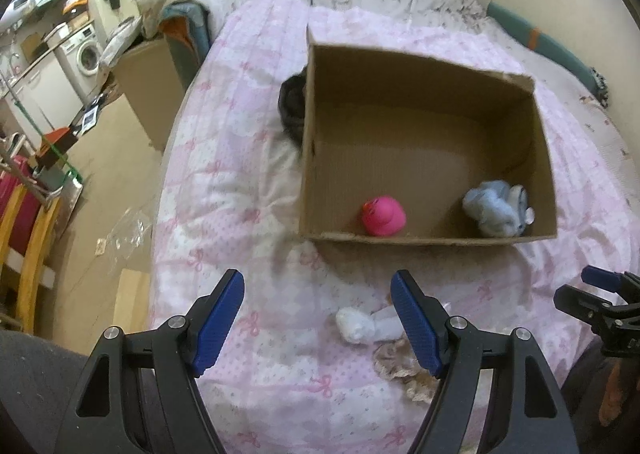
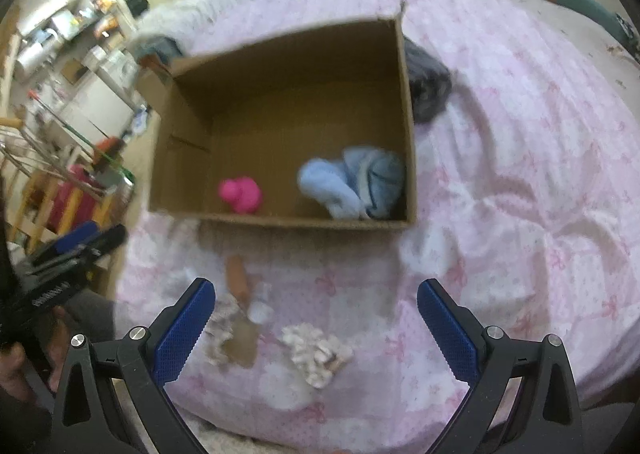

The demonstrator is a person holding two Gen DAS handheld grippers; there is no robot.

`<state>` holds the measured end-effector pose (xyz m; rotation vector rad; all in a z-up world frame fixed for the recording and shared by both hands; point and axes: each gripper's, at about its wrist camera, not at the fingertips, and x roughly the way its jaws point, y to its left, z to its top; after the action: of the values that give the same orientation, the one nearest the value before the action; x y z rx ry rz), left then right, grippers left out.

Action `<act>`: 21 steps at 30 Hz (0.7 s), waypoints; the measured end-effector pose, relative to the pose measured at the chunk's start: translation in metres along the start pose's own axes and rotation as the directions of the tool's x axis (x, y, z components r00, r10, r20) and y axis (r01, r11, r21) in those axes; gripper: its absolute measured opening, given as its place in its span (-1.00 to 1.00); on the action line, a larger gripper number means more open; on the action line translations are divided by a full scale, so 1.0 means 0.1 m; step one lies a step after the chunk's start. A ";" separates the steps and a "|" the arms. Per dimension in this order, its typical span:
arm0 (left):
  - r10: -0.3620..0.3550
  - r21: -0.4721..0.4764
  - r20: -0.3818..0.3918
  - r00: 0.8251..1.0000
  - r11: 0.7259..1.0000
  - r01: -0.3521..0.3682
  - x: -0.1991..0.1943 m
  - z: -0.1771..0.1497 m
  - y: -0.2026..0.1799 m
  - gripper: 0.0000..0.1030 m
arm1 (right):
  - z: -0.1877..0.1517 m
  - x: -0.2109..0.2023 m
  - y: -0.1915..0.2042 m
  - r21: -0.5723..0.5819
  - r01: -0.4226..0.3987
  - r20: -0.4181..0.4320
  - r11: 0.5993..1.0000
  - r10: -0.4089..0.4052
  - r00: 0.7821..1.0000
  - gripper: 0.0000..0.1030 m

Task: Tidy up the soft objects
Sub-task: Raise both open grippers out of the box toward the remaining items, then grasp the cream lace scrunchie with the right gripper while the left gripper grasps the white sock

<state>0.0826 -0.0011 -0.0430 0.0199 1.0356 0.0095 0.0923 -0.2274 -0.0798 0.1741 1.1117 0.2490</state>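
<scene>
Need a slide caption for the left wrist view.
Open left hand-held gripper above pink quilted bedspread; brown cardboard box holds pink rubber duck and pale blue plush toy.

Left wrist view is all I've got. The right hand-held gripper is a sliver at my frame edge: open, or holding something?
Observer: The right hand-held gripper is open, with nothing between its pads.
Operator: That dark bundle behind the cardboard box wall?
Observer: In the right wrist view it lies on the bedspread outside the box, against its side wall. Too blurred to identify.
Operator: And the toy my finger half hides?
Observer: It has frilly cream fabric and lies on the bedspread in front of the box, apart from it.
</scene>
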 end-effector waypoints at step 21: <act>-0.040 -0.192 -0.182 0.982 0.981 0.005 0.47 -0.02 0.35 0.43 | -0.37 0.99 0.26 -0.149 0.011 -0.415 0.989 -0.073 0.907 0.59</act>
<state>0.1051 0.0347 -0.0833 -0.1703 1.2180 0.0916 0.0979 -0.1734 -0.1741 -0.0369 1.5194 0.3367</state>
